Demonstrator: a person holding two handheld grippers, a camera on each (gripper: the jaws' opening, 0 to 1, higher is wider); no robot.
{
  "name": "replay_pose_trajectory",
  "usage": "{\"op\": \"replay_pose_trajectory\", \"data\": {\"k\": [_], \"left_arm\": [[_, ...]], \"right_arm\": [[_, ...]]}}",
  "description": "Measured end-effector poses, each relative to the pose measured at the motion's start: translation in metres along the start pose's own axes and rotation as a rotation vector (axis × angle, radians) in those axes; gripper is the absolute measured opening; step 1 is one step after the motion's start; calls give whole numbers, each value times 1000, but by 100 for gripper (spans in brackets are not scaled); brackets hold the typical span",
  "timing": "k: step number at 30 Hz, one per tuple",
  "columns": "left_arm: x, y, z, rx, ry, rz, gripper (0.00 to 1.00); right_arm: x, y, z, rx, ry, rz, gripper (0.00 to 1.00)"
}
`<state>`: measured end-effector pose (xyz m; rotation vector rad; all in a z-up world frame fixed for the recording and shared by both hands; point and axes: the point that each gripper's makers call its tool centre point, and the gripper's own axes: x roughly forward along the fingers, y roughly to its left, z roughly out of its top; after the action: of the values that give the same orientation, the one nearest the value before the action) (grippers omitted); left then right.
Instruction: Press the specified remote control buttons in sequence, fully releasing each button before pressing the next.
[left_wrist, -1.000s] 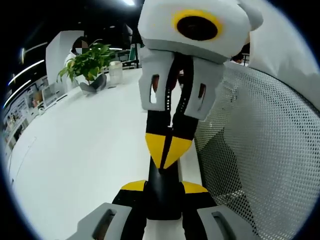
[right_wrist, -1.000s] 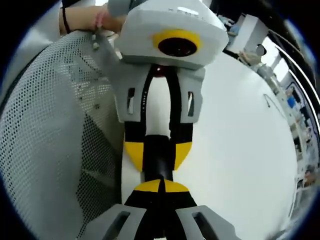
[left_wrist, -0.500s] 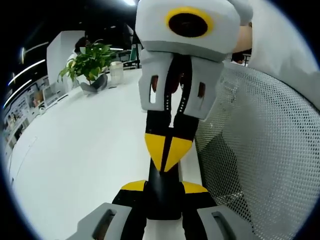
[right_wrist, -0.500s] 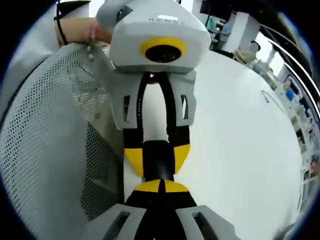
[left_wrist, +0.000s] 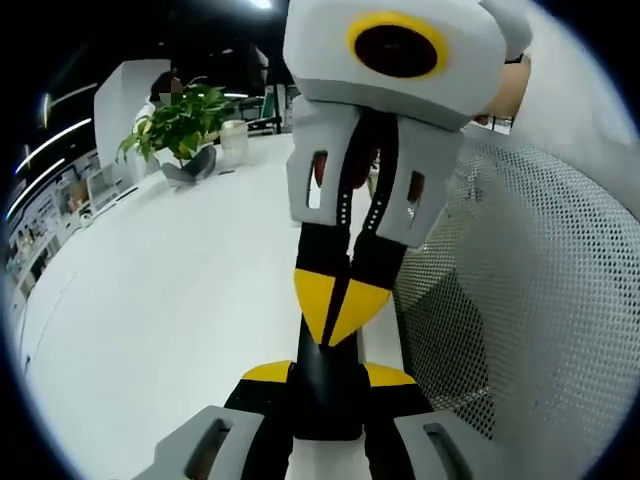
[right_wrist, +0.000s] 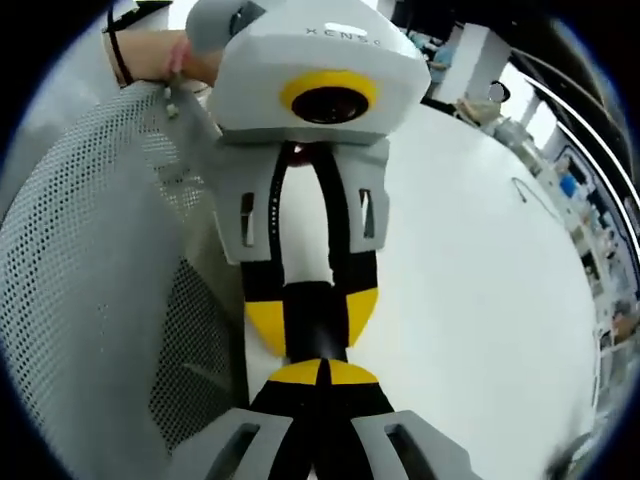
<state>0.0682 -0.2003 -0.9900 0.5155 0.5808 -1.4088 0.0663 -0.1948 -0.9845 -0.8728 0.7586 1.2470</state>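
- My left gripper (left_wrist: 320, 372) clamps the black remote (left_wrist: 322, 375) over the white bench (left_wrist: 150, 320).
- My right gripper (left_wrist: 337, 315), tips together, holds nothing and hovers over it; next, I judge, it lowers onto a button.

We see a smooth, glossy white table (left_wrist: 170, 290) — beside it a perforated grey mesh chair back (right_wrist: 90, 260), matt.

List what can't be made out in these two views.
- Buttons on the remote: both views, covered by the left gripper that holds it and the right gripper tip over it.
- Which button is pressed: hidden under that tip.
- Shelves, left gripper view: contents too small.
- Hand, right gripper view: cut off by the edge.
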Motion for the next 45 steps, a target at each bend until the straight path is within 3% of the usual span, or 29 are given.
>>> {"op": "replay_pose_trajectory", "data": {"k": [5, 11, 20, 22, 27, 30, 39, 45], "left_arm": [[0, 0, -1, -1, -5, 1, 25], [0, 0, -1, 4, 0, -2, 25], [-1, 0, -1, 2, 6, -4, 25], [-1, -1, -1, 1, 5, -4, 25], [-1, -1, -1, 1, 2, -6, 25], [-1, -1, -1, 1, 0, -9, 25], [1, -3, 0, 9, -9, -20, 25], [1, -4, 1, 10, 13, -11, 25]], "right_arm": [[1, -1, 1, -47, 30, -18, 0], [2, -2, 1, -43, 42, -10, 0], [3, -1, 1, -104, 55, -63, 0], [2, -2, 1, -78, 45, -56, 0], [0, -2, 2, 54, -67, 19, 0], [-3, 1, -1, 46, -115, 52, 0], [-10, 11, -7, 64, -169, 103, 2], [-14, 7, -16, 24, -144, 50, 1]]}}
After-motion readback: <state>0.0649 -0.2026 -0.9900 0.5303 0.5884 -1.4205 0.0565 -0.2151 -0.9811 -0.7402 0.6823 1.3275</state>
